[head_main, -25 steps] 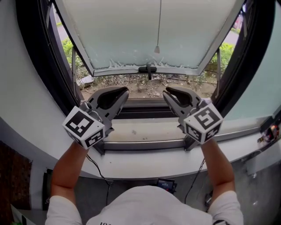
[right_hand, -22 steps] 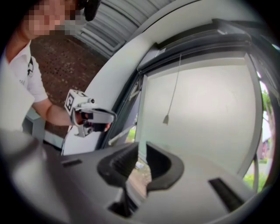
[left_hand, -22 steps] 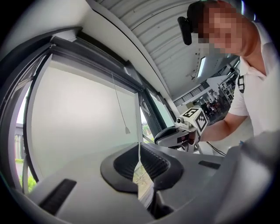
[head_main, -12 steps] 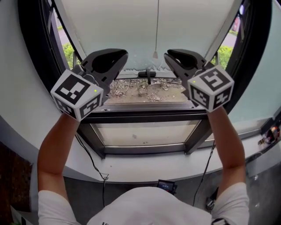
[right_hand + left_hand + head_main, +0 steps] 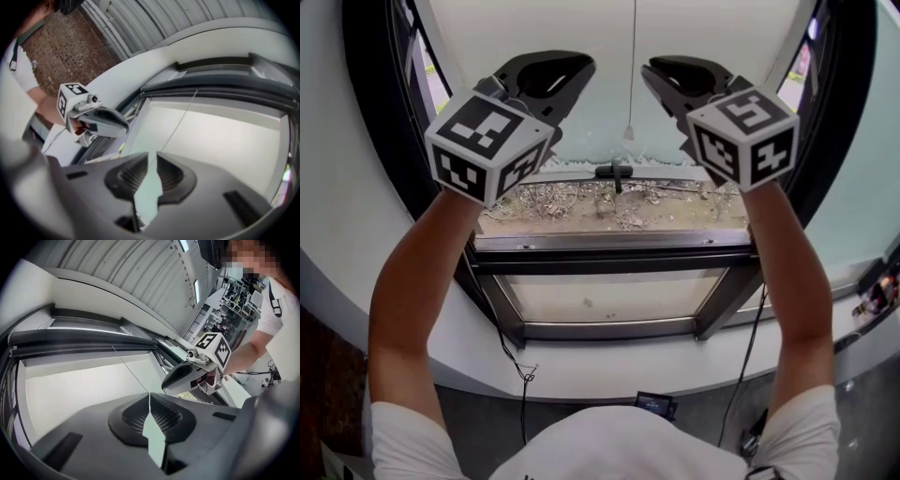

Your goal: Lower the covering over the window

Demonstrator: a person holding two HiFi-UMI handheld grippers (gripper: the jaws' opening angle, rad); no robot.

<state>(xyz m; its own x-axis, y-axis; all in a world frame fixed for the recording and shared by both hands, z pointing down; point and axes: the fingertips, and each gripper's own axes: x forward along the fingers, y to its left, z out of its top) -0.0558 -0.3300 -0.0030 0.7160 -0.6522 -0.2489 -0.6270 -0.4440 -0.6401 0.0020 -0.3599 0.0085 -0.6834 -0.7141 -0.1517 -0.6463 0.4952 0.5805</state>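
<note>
A pale blind covers the upper part of the window, and its thin pull cord hangs down the middle to a small weight. Both grippers are raised level with the blind, one on each side of the cord and not touching it. My left gripper is shut with nothing in it. My right gripper is open by a narrow slit, also holding nothing. The left gripper view shows the right gripper, and the right gripper view shows the left gripper.
A black window handle sits at the bottom rail of the opened sash. Below it lie debris-strewn ground outside and the dark window frame. A white sill carries a cable. A person stands beside.
Both grippers have risen from just above the sill to the level of the blind, flanking the cord. The marker cubes have rolled.
</note>
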